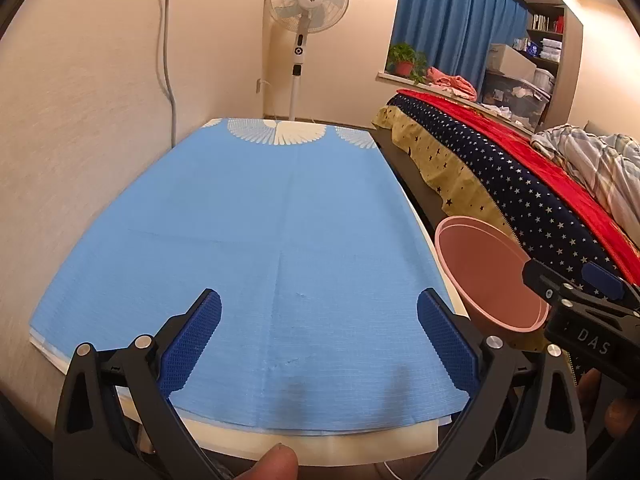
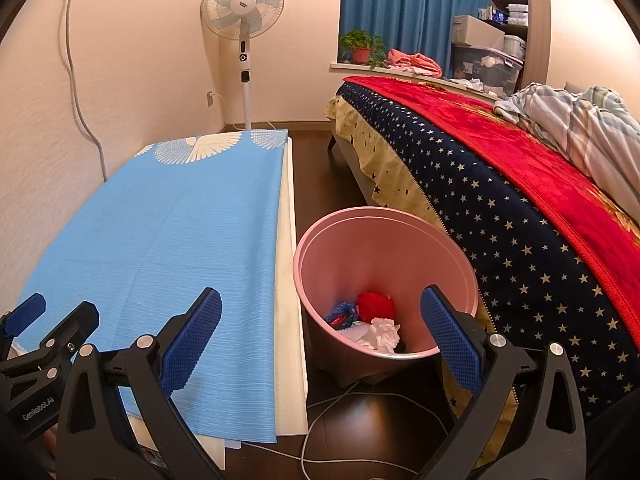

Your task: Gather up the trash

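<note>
A pink trash bin [image 2: 384, 240] stands on the dark floor between the table and the bed. Inside it lie a red crumpled piece [image 2: 374, 306], a blue wrapper [image 2: 340, 314] and white crumpled paper [image 2: 382, 332]. My right gripper [image 2: 320, 332] is open and empty, above the bin's near rim and the table edge. My left gripper [image 1: 318, 338] is open and empty over the near part of the blue tablecloth [image 1: 256, 240]. The bin also shows in the left wrist view [image 1: 488, 272], with the right gripper's body [image 1: 580, 308] beside it.
A bed with a starry navy cover [image 2: 500, 216] and red blanket [image 2: 520, 152] lies right of the bin. A standing fan [image 2: 244, 12] stands at the back wall. White cables [image 2: 340, 400] run on the floor near the bin. The table [image 2: 288, 280] abuts the left wall.
</note>
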Demonstrator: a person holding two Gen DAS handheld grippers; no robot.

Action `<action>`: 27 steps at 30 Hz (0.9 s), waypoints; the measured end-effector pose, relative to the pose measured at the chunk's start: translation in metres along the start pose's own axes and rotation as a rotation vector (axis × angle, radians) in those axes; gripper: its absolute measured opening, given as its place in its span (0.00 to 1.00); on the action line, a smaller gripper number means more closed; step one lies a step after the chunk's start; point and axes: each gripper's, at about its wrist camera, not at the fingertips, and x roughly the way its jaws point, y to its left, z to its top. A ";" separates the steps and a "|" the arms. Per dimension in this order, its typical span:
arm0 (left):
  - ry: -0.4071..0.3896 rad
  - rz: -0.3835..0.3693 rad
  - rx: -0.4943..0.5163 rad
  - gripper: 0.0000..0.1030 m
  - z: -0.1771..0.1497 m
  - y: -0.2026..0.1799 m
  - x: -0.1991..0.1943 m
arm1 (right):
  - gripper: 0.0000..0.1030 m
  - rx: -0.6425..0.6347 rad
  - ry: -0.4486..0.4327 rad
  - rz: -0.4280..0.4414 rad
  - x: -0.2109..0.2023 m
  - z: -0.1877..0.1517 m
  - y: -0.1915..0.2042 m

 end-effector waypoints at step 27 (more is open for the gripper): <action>-0.013 0.000 0.011 0.92 0.001 -0.003 0.000 | 0.95 0.001 0.003 0.001 -0.001 0.001 0.000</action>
